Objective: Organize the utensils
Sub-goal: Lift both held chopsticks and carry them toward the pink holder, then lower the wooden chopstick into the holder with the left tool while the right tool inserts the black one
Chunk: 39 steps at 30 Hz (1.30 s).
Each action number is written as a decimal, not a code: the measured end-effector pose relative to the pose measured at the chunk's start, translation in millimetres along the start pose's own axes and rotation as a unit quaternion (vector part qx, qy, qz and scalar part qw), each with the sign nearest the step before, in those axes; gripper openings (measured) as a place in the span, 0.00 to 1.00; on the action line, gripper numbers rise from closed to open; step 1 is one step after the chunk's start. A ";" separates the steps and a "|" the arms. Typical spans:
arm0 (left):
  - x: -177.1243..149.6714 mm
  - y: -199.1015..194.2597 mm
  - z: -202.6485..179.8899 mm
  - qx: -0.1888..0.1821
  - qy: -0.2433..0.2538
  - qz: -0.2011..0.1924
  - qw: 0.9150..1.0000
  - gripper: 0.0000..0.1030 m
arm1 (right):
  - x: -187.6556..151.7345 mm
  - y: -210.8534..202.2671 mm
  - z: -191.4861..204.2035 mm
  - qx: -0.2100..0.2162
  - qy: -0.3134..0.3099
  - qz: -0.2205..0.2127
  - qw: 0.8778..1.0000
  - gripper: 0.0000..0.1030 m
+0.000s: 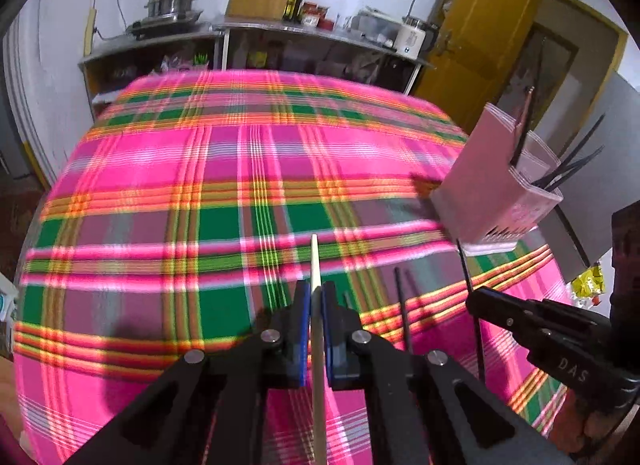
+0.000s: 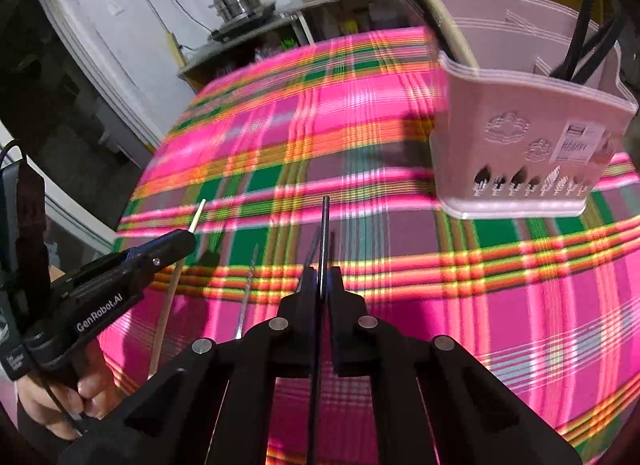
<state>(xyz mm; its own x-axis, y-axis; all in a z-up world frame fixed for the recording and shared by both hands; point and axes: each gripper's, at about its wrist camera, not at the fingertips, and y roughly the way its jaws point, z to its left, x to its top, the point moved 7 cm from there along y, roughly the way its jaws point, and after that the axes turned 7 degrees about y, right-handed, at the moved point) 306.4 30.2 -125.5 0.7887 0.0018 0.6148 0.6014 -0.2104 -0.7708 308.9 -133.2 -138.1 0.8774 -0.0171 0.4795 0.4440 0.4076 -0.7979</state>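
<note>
My left gripper (image 1: pixel 315 293) is shut on a pale wooden chopstick (image 1: pixel 314 257) and holds it above the plaid cloth; it also shows at the left of the right wrist view (image 2: pixel 188 239). My right gripper (image 2: pixel 323 277) is shut on a black chopstick (image 2: pixel 325 233); it shows at the right of the left wrist view (image 1: pixel 474 299). A pink utensil holder (image 2: pixel 520 145) stands on the table ahead to the right, with several black chopsticks (image 2: pixel 588 45) in one compartment. It shows in the left wrist view (image 1: pixel 492 185) too. Another black chopstick (image 1: pixel 402 305) lies on the cloth.
The table carries a pink, green and orange plaid cloth (image 1: pixel 240 185). Behind it stands a shelf unit (image 1: pixel 248 37) with a steel steamer pot (image 1: pixel 172 1), bottles and a white appliance. A yellow door (image 1: pixel 492 25) is at the back right.
</note>
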 end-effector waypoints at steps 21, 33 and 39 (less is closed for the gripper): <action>30.2 -62.7 -18.6 -0.044 0.000 -0.038 0.998 0.05 | 25.2 -65.5 8.7 0.023 -0.011 -0.069 0.997 0.05; 71.7 -111.6 -61.7 -0.065 0.037 -0.088 0.993 0.04 | 54.9 -124.4 5.4 0.027 -0.018 -0.128 0.991 0.05; 100.9 -124.9 -97.3 -0.083 0.063 -0.104 0.989 0.04 | 76.4 -164.4 -1.6 0.020 -0.025 -0.167 0.985 0.05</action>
<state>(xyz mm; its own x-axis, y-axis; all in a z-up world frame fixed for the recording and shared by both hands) 298.3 -38.5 49.0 0.6210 -0.0586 0.7816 0.7118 -0.3755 -0.5937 303.2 -203.0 29.1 0.6728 -0.1129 0.7312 0.6984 0.4231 -0.5773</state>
